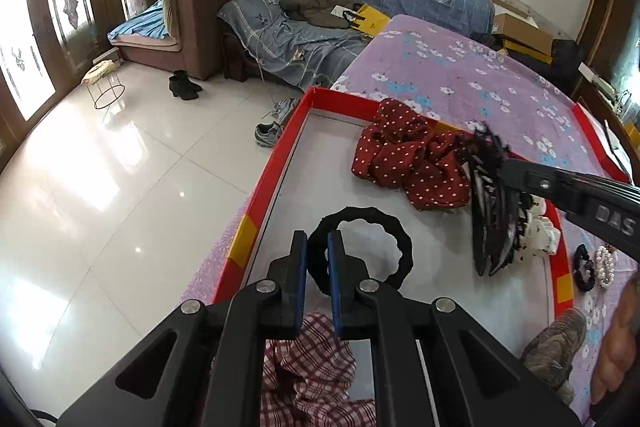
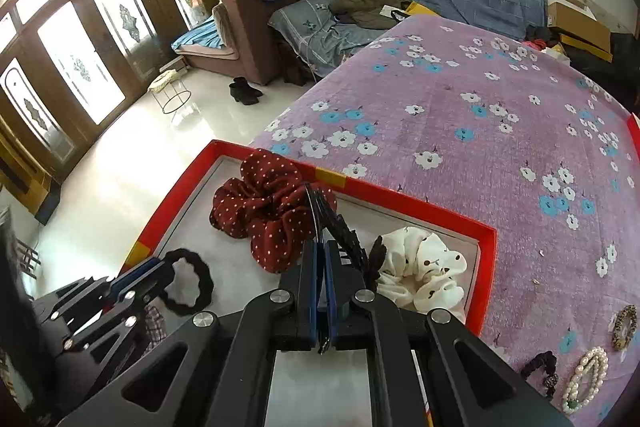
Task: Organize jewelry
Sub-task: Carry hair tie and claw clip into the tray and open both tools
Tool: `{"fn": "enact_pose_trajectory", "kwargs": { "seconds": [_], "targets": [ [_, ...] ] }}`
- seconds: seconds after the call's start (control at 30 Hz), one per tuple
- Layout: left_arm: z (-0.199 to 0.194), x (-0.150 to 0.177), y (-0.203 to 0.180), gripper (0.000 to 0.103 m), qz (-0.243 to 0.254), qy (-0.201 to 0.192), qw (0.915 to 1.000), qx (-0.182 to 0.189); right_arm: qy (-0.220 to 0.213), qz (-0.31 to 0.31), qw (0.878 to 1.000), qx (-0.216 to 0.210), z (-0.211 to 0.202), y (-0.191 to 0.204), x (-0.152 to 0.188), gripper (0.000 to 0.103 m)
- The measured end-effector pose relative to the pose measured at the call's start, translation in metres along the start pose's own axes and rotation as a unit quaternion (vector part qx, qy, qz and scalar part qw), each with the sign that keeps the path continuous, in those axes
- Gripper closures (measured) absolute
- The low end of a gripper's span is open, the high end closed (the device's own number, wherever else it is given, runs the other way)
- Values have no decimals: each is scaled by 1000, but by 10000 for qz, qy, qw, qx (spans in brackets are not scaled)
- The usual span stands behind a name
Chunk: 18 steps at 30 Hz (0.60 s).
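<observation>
The right gripper (image 2: 320, 267) is clenched on a black comb clip (image 1: 492, 211), its long axis running near-to-far above the red tray (image 1: 260, 187). The left gripper (image 1: 318, 255) pinches the black scrunchie (image 1: 400, 247) near-left.

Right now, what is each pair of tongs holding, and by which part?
Left tongs pinch the black hair tie by its near rim. Right tongs clamp the black hair clip at its near end.
</observation>
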<state>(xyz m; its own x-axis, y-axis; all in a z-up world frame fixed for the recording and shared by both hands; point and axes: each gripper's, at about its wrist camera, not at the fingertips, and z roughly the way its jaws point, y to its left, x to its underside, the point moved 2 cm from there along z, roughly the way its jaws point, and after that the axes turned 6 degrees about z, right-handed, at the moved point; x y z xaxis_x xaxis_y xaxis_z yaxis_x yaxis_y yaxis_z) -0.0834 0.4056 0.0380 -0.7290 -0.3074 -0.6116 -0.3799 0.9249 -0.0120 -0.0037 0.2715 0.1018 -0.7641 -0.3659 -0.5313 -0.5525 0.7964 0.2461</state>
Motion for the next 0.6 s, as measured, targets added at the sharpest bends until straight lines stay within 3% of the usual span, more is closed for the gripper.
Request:
{"fn": "enact_pose_trajectory", "kwargs": {
  "seconds": [0.13, 0.23, 0.3, 0.37, 0.4, 0.6],
  "targets": [
    [-13, 1, 3, 90, -62, -110, 9999, 67, -87, -83, 9999, 56, 1, 5, 1, 97],
    [-26, 1, 5, 68, -178, -260, 9994, 122, -179, -150, 9996, 154, 1, 6, 1, 95],
    [-37, 2, 9, 56, -306, -381, 9987, 127, -240, -171, 9994, 203, 0, 6, 2, 81],
    [-47, 4, 12, 56, -423, -475, 9979, 100, -334, -173, 9991, 185, -3, 4, 2, 68],
    [-52, 6, 13, 55, -470, -508, 9976, 90, -382, -161, 9990, 171, -6, 3, 2, 66],
    [-69, 14, 14, 53, -586, -538, 9968, 20, -566, -71, 9984, -28, -28, -4, 7, 66]
  ]
}}
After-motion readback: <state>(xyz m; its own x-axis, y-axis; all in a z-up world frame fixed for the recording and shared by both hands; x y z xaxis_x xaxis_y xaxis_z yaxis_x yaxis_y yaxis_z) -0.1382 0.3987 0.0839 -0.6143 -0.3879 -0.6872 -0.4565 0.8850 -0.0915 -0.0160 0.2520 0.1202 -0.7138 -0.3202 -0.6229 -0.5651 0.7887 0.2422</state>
